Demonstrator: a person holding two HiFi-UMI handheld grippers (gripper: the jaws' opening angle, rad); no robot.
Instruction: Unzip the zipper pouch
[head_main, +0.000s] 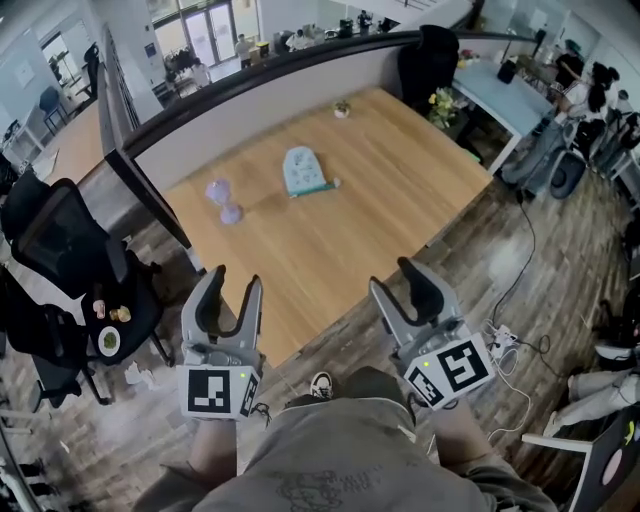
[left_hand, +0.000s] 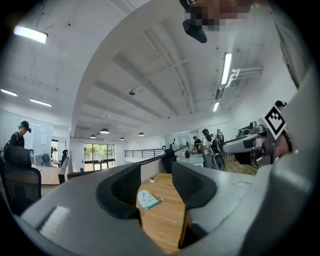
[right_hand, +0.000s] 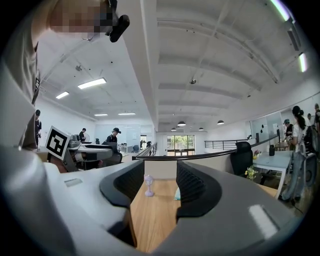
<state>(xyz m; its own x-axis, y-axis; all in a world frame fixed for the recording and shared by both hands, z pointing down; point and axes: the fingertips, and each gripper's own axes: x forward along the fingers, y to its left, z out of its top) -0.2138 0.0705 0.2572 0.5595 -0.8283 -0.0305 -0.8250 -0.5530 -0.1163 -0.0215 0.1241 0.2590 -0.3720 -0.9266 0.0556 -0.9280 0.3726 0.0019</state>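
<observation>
Pale blue fabric zipper pouch (head_main: 303, 170) lies flat on the light wooden table (head_main: 330, 260), towards the far side, with a teal edge along its near side and a small end poking out to its right; I cannot tell whether the zip is closed. It lies well apart from both of my grippers. My left gripper (head_main: 235, 280) hangs at the near edge of the table with its grey jaws spread wide and nothing between them. In the left gripper view (left_hand: 155, 169) only bare tabletop fills the gap, with the zipper pouch (left_hand: 148, 199) seen far beyond it. My right gripper (head_main: 393, 277) hangs at the same near edge, jaws likewise parted and holding nothing. In the right gripper view (right_hand: 160, 167) the gap frames a small lilac fan on a stand (right_hand: 149, 185), and a sliver of the zipper pouch (right_hand: 178, 194) shows beside the right-hand jaw. On the table the fan (head_main: 224, 200) stands to the left of the pouch, apart from it. A tiny plant pot (head_main: 342, 108) sits near the far edge, by the grey curved partition (head_main: 260, 110). A black office chair (head_main: 60, 250) stands on the floor off the table's left side.
</observation>
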